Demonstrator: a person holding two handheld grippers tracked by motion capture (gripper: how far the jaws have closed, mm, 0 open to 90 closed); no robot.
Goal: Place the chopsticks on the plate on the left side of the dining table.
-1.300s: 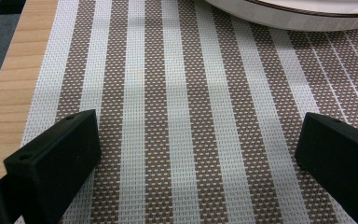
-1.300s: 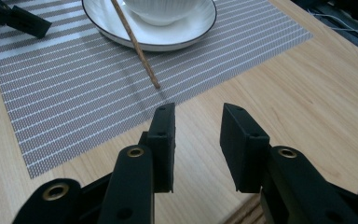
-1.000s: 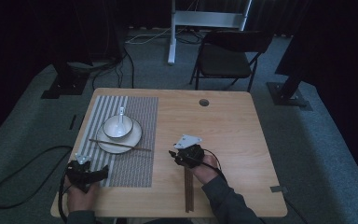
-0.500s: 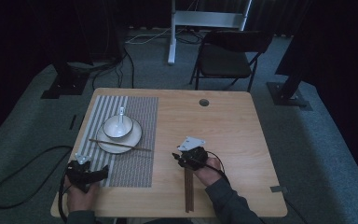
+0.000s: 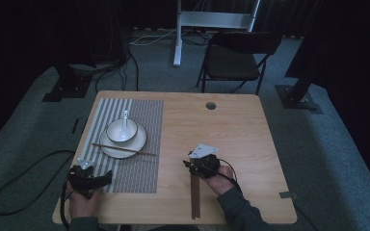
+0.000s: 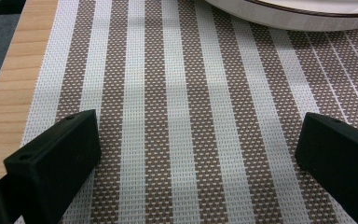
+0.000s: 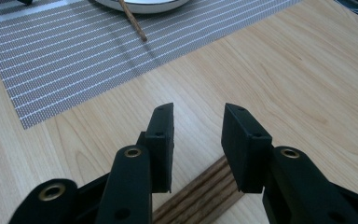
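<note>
A striped placemat (image 5: 144,144) holds a white plate (image 5: 137,144) with a bowl (image 5: 120,132) and a spoon (image 5: 125,120). A single wooden chopstick (image 5: 125,149) lies across the plate's front rim. Dark wooden sticks (image 5: 195,202) lie on the bare table near the front edge. My right gripper (image 5: 192,166) hovers over their far end. In the right gripper view this gripper (image 7: 196,135) stands open with nothing between its pads, and the sticks (image 7: 200,198) lie under it. My left gripper (image 6: 196,144) is wide open over the placemat (image 6: 182,93), just short of the plate (image 6: 279,18).
A round cable hole (image 5: 210,105) sits near the table's far edge. A dark folding chair (image 5: 236,60) stands beyond the table, with stand bases (image 5: 298,96) on the floor at both sides. A black cable (image 5: 24,178) loops on the floor at the left.
My right gripper has edged slightly toward the near edge, over the dark sticks. The left gripper and the tableware have stayed where they were.
</note>
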